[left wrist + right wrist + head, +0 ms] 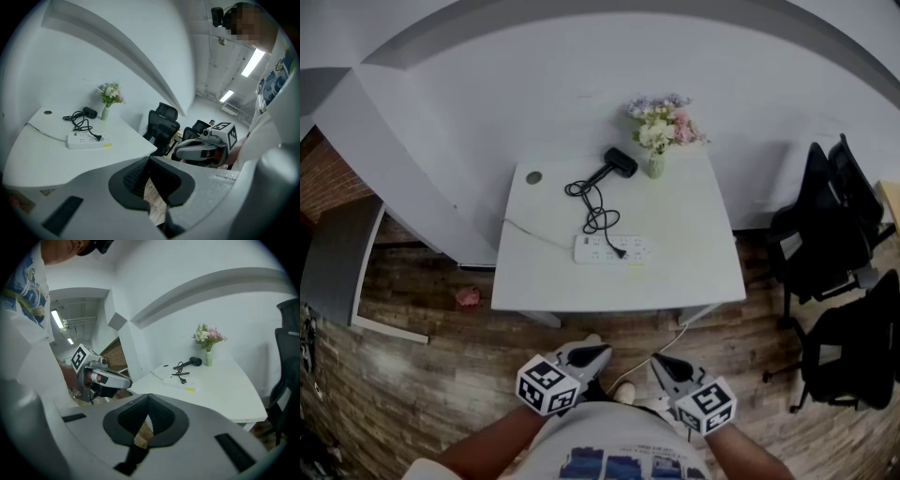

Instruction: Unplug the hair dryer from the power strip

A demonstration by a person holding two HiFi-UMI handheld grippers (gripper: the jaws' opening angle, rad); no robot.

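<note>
A white power strip (612,248) lies near the middle of the white table (694,262). A black plug (620,251) sits in it. Its coiled black cord (595,202) runs back to the black hair dryer (620,162), which lies by the vase. My left gripper (598,354) and right gripper (661,364) are held close to the person's body, short of the table's front edge and well apart from the strip. Both are shut with nothing between the jaws. The left gripper view shows the strip (89,139) far ahead, and so does the right gripper view (182,383).
A vase of flowers (661,131) stands at the table's back edge. The strip's white cable (534,234) trails off the left side. Black office chairs (825,234) stand to the right on the wooden floor. A small pink object (468,297) lies on the floor at the left.
</note>
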